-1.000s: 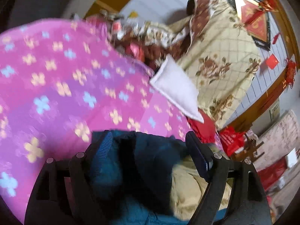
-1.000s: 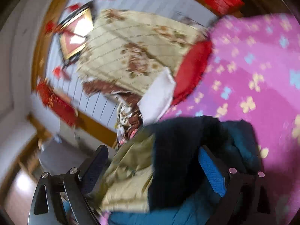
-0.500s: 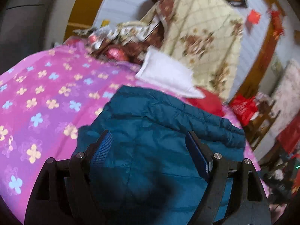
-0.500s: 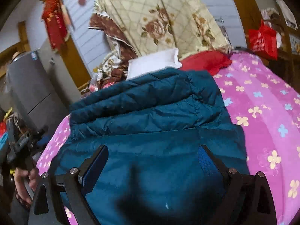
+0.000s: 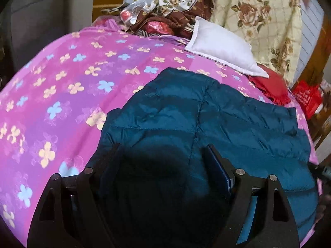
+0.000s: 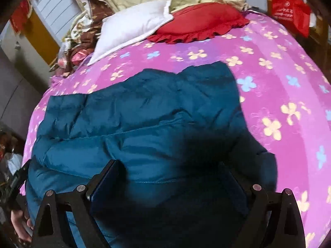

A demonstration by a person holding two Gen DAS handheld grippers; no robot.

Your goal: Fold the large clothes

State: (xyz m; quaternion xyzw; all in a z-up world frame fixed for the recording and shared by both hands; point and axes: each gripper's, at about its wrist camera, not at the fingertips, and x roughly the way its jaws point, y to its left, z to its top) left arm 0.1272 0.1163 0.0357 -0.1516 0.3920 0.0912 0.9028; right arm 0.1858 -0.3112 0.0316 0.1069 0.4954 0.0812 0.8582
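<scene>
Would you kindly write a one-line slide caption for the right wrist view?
Teal puffer jacket spread on a pink flowered bedspread, between the right tongs; white pillow and red cushion behind.

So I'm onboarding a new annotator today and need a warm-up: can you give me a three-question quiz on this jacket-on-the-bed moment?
1. True or false: the teal puffer jacket lies spread on the pink flowered bedspread.
2. Which lies partly over the other at the head of the bed: the white pillow or the red ruffled cushion?
3. Multiple choice: between the fingers of the left gripper is A) jacket fabric, B) the pillow, C) bare bedspread.

Key: 1 true; 2 the white pillow overlaps the cushion; 3 A.
</scene>
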